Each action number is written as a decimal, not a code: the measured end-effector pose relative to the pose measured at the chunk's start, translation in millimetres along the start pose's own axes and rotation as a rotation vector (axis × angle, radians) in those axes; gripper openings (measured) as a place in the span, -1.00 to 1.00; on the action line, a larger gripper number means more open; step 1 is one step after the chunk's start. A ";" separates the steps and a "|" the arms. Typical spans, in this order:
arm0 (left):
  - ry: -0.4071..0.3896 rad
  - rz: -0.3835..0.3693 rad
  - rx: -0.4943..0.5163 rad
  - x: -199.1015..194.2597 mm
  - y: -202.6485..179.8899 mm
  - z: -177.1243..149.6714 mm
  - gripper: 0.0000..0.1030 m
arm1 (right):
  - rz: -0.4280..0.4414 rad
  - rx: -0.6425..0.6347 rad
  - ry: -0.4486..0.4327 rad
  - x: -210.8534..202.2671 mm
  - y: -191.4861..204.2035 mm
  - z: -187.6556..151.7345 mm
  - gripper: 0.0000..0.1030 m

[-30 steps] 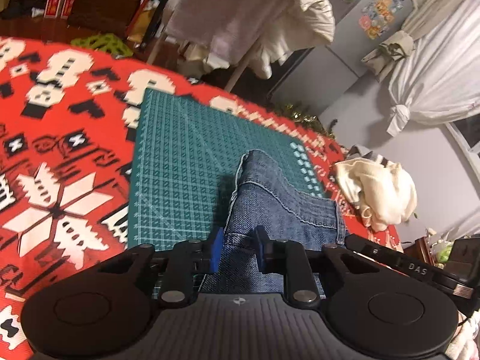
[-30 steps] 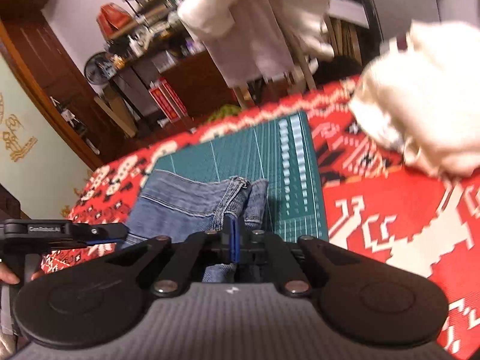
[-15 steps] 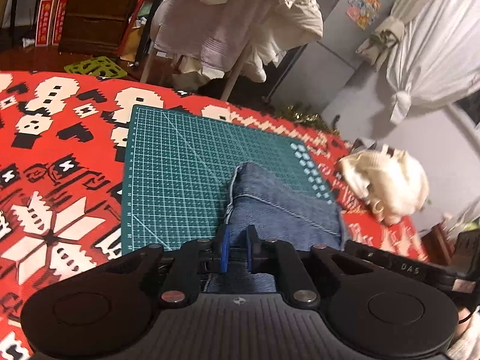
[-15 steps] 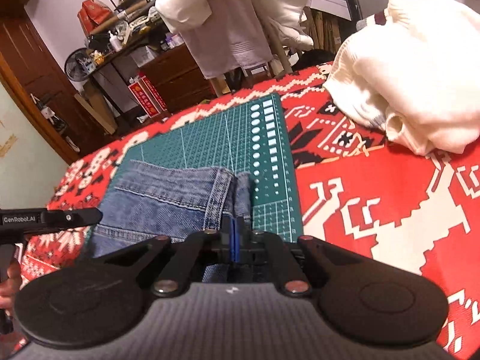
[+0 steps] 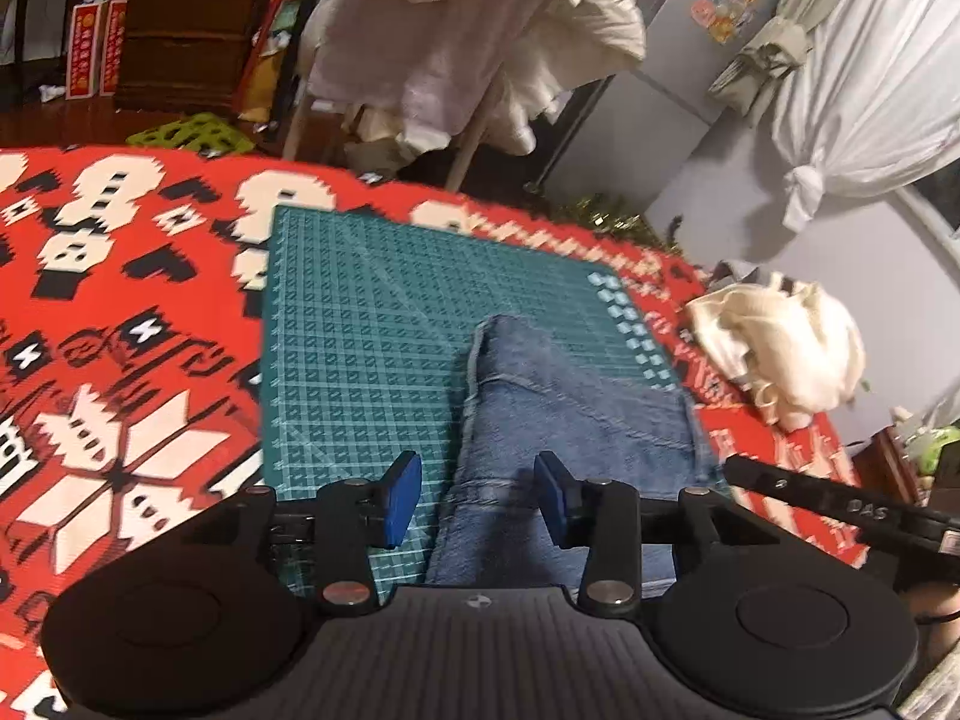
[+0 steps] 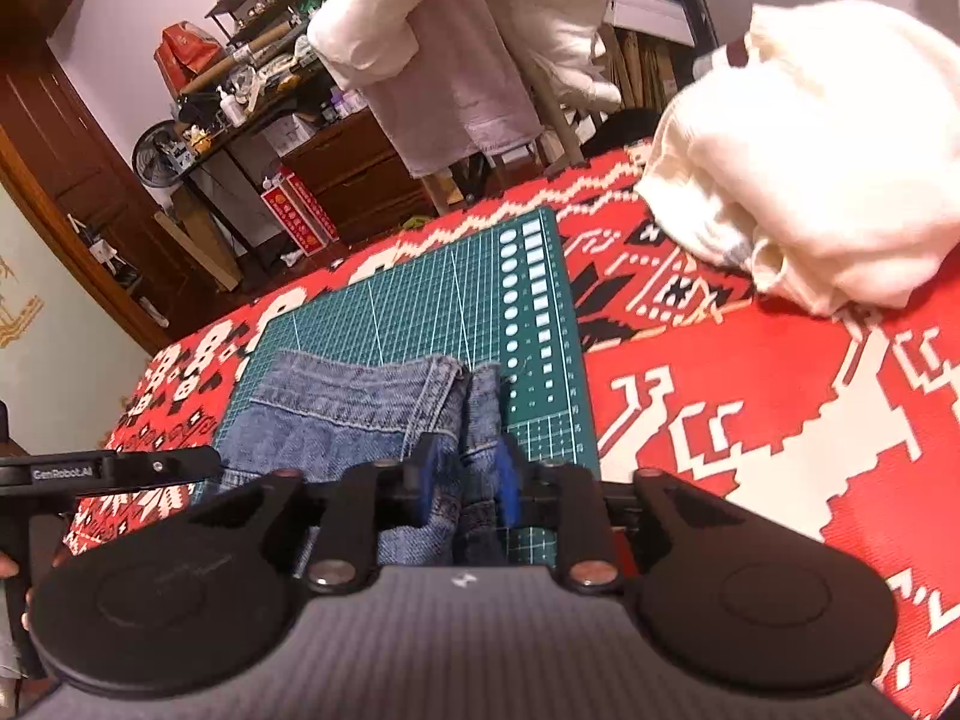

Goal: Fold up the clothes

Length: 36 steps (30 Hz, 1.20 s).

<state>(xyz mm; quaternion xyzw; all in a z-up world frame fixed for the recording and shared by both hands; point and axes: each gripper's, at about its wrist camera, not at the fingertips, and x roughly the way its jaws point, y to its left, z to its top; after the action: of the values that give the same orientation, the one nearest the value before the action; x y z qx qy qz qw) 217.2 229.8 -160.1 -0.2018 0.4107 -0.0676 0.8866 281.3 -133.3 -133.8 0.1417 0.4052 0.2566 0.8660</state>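
Folded blue denim jeans (image 5: 576,414) lying on the green gridded cutting mat (image 5: 360,360), toward its near right corner; left gripper (image 5: 477,495) spread wide, holding nothing; right gripper (image 6: 465,480) parted around a denim edge, apparently unclamped; fabric likely heavy, stiff-seamed, non-slippery; best grasped at thick hemmed edges.

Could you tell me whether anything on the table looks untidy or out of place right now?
The folded jeans sit neatly on the green cutting mat. Only the cream garment stands out, lying crumpled on the red tablecloth, unfolded.
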 end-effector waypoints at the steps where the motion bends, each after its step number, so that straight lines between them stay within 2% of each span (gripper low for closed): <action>1: 0.009 -0.010 -0.009 2.1 1.2 0.5 -0.16 | 0.007 0.000 0.009 2.4 0.2 -0.1 -0.44; 5: 0.040 -0.056 -0.037 10.2 4.3 2.7 -0.19 | 0.021 0.002 0.045 13.2 0.7 -1.7 -0.35; 6: 0.044 -0.062 -0.035 12.1 3.8 3.4 -0.29 | 0.022 -0.001 0.048 14.9 1.0 -2.0 -0.40; 7: 0.042 -0.057 -0.029 12.9 2.2 3.8 -0.30 | 0.018 -0.007 0.048 16.0 1.8 -2.2 -0.59; 9: 0.030 -0.036 -0.001 13.3 -3.3 4.2 -0.44 | 0.004 -0.020 0.040 16.6 4.1 -2.8 -0.85; 10: 0.021 -0.023 0.023 13.1 -7.2 4.2 -0.47 | -0.007 -0.021 0.033 16.1 5.3 -3.1 -0.88; 11: 0.010 -0.008 0.046 12.3 -11.8 4.2 -0.59 | -0.008 -0.016 0.026 15.3 5.5 -2.9 -0.90; 16: 0.005 0.028 0.056 18.6 -19.9 17.5 -0.66 | -0.001 0.016 0.008 17.6 4.0 8.6 -0.94; 24: 0.018 0.040 -0.025 40.2 -15.9 51.0 -0.67 | -0.033 0.017 0.043 48.4 -1.2 45.7 -0.94; 26: 0.036 0.034 -0.051 39.8 -14.3 55.6 -0.67 | -0.036 0.015 0.054 49.5 0.3 48.8 -0.89; 27: 0.040 0.024 -0.061 37.1 -12.9 56.0 -0.62 | -0.039 0.010 0.061 48.6 1.3 48.7 -0.80; 33: 0.020 -0.014 -0.116 -4.9 0.9 49.7 -0.58 | -0.007 0.042 0.018 8.7 3.5 40.2 -0.67; 36: 0.014 -0.014 -0.099 -40.1 3.8 38.1 -0.48 | 0.015 0.019 0.012 -24.5 12.6 28.8 -0.50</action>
<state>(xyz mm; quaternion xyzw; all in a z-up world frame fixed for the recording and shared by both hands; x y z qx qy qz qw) 219.6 256.2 -111.3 -0.2479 0.4185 -0.0549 0.8720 286.2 -137.6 -94.4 0.1515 0.4117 0.2599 0.8602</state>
